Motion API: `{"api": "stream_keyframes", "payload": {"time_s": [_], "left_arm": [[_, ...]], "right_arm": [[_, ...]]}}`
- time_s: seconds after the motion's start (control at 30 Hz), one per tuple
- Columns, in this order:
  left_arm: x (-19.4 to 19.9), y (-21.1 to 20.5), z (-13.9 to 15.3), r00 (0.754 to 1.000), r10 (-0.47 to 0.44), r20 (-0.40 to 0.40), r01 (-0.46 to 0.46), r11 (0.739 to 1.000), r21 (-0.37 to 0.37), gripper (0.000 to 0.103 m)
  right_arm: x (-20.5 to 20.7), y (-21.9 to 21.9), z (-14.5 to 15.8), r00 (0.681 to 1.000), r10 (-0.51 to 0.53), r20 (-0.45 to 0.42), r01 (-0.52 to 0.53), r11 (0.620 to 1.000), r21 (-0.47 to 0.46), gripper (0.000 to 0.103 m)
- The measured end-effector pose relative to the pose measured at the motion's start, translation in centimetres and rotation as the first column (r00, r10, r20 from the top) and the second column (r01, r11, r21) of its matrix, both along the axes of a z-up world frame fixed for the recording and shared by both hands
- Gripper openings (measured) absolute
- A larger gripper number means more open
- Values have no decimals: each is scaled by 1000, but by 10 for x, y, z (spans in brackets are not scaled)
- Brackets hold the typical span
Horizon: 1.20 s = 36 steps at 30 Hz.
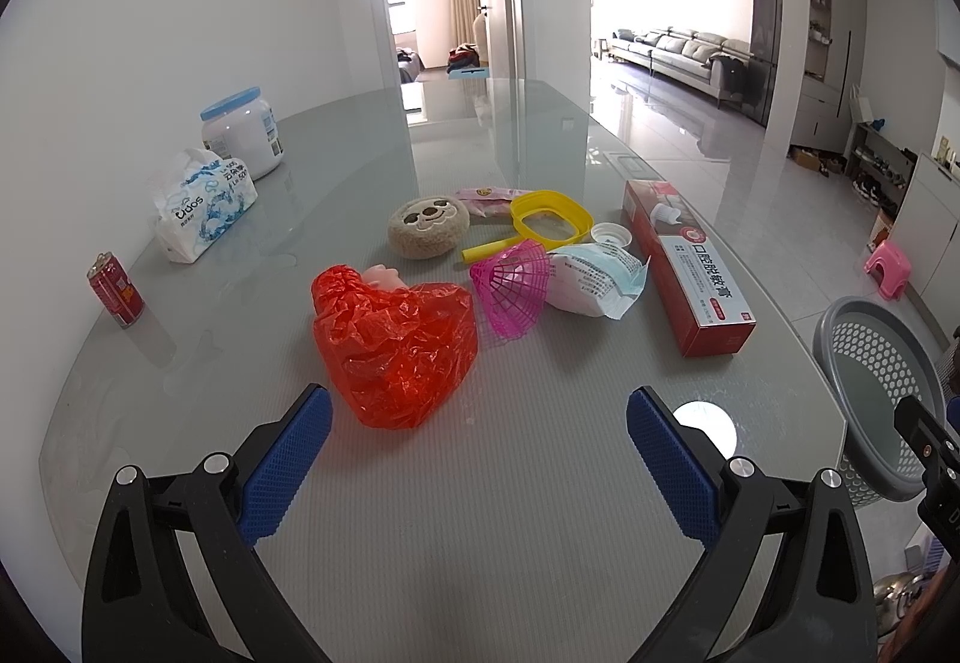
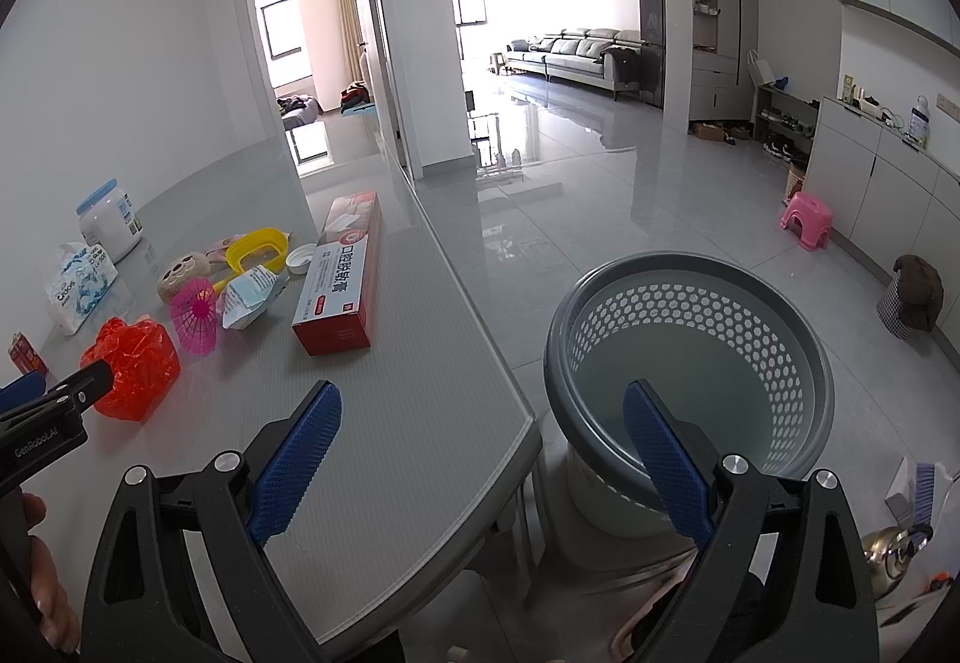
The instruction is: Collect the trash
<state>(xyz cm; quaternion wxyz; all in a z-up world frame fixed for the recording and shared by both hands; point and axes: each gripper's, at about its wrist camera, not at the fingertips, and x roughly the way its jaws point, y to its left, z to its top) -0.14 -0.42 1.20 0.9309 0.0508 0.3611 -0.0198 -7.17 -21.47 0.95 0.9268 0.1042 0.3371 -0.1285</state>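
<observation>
My left gripper [image 1: 479,423] hangs low over the grey table [image 1: 480,543], jaws spread wide, nothing between them. My right gripper [image 2: 482,423] is wide too, empty, poised over the table edge with the grey perforated basket [image 2: 690,267] just past it on the floor side. Basket looks empty.

Trash on the table, left to right in the left wrist view: red can [image 1: 116,290] standing upright near the far left edge, tissue pack [image 1: 201,204] and white jar with blue lid [image 1: 243,132] behind it, probably not trash. Then the crumpled red plastic bag [image 1: 396,345], nearest my left gripper, just ahead of the left finger. Behind it a round plush sloth pad [image 1: 427,228], a yellow funnel-like scoop [image 1: 549,219], a pink mesh cone [image 1: 513,288] on its side, a torn white-blue packet [image 1: 594,279] touching the cone, a small white cap [image 1: 611,235], and the long red toothpaste box [image 1: 690,273] lying flat at the right.

Step in hand, as I judge it: grab the red bag first. Task is at the start, nothing collected yet. To do it well I shift the left gripper slightly left so the bag sits centred between the fingers, come down low, close on the bunched bulk, not a loose flap, since thin film slips and tears. Something pale pokes out at the bag's far side; cannot tell what.
</observation>
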Motion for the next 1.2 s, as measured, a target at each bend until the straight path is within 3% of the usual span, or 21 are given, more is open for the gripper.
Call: {"api": "stream_keyframes", "payload": {"time_s": [1.2], "left_arm": [[2,5,-10,1000,9,-11,-9,1000,0,97]], "right_arm": [[2,2,-4,1000,17,1,-17,1000,5,91]]}}
